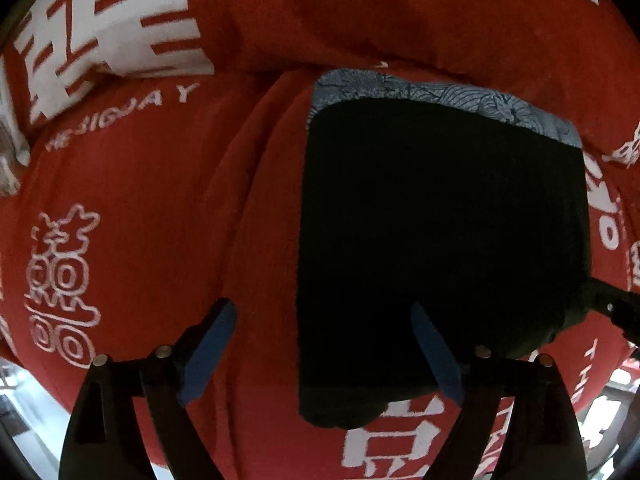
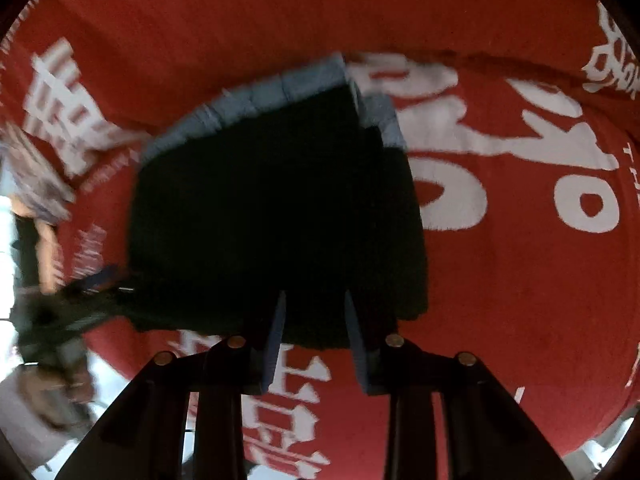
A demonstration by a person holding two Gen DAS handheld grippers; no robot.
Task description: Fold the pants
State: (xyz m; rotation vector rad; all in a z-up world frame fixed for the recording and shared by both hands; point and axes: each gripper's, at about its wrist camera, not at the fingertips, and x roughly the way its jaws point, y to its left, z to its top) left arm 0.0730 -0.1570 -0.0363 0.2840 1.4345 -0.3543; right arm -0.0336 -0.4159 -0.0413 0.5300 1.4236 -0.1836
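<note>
You see the pants [image 1: 440, 240] are dark matt cloth with a grey printed band. The red blanket [image 1: 160, 200] under them looks soft and fuzzy. Your tongs [image 1: 324, 344] have matt blue pads [image 1: 208, 352].

red blanket [image 1: 160, 200] with white printed characters | covers the whole surface, creased | pale floor [image 2: 24, 432] past its edge
</note>
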